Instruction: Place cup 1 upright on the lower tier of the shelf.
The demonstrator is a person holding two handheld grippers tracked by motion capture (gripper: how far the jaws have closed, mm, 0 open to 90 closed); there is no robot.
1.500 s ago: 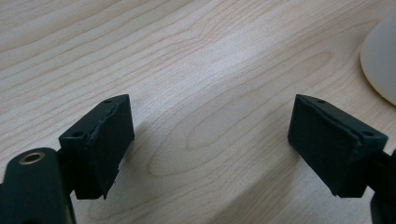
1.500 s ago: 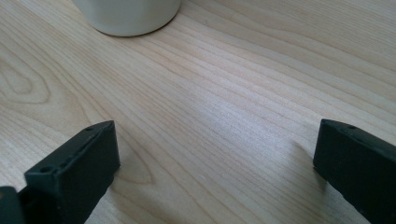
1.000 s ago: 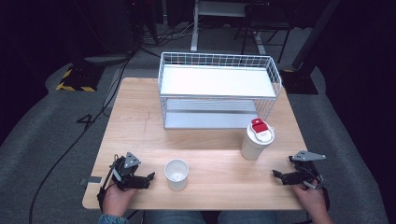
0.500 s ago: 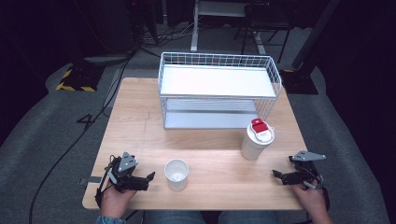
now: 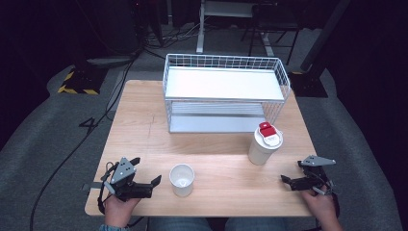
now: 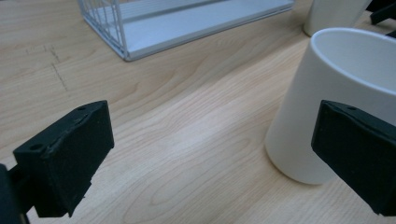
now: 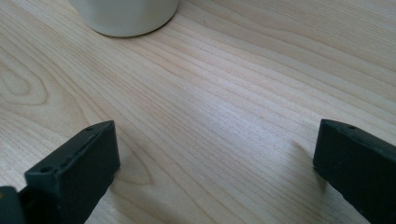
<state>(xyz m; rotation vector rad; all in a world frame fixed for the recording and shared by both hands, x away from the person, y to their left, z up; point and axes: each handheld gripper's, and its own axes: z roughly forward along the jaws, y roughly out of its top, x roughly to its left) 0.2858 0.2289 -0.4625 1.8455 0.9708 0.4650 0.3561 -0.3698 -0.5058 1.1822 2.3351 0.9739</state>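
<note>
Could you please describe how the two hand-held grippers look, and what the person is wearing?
Each is black. The left hand-held gripper and the right hand-held gripper both carry a grey three-cornered plate on top and end in two blocky black jaws with small holes in them. Thin black cables trail from each body. At the left wrist a blue sleeve cuff shows, and blue trousers at the table edge.

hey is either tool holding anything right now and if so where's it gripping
Nothing is held. The left tool is open beside the open white cup, not touching it; the right tool is open over bare table.
</note>
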